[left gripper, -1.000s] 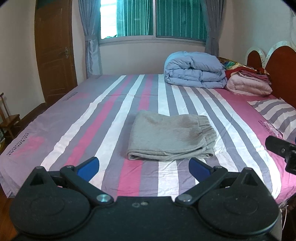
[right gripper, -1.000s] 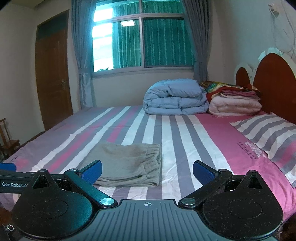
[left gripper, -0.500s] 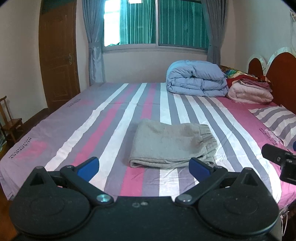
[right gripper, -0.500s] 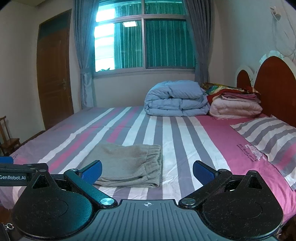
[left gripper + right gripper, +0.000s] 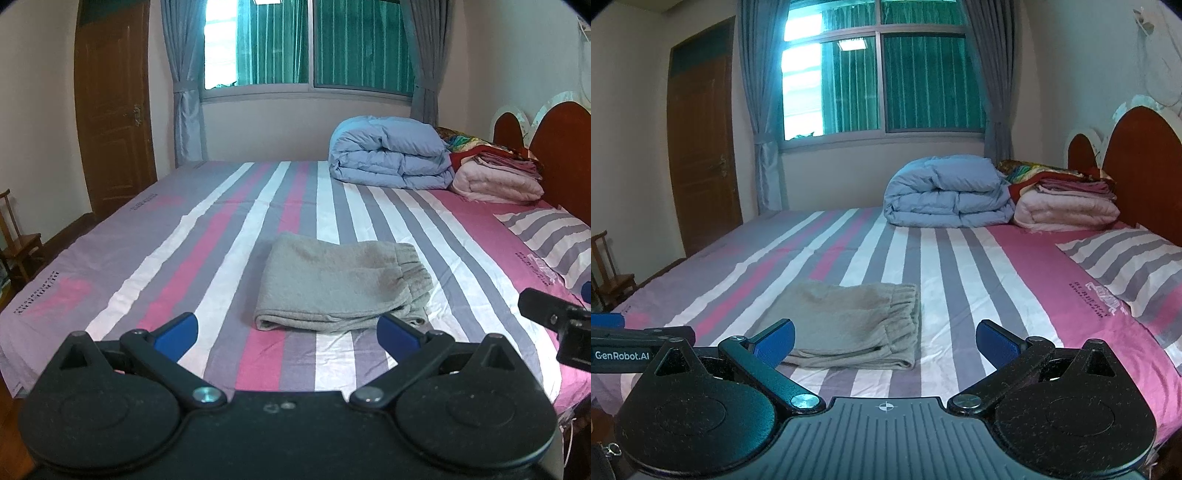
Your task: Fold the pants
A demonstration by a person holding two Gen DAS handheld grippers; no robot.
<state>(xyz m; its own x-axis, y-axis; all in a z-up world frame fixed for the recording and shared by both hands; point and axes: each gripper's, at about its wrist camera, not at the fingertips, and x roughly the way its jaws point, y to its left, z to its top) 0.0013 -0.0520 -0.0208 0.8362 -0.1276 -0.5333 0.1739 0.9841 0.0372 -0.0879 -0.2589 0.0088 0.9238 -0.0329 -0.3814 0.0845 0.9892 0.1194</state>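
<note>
Grey pants lie folded into a flat bundle on the striped bed sheet, waistband to the right. They also show in the right wrist view. My left gripper is open and empty, held back from the pants near the bed's front edge. My right gripper is open and empty, a little right of the pants and also held back. The right gripper's body shows at the right edge of the left wrist view.
A folded blue duvet and a pink blanket stack lie at the far right by the wooden headboard. A striped pillow lies at the right. A door and small chair stand left.
Both grippers have drawn back and tilted up a little from the bed, so the pants look farther off. The pants have not moved. Both stay open.
</note>
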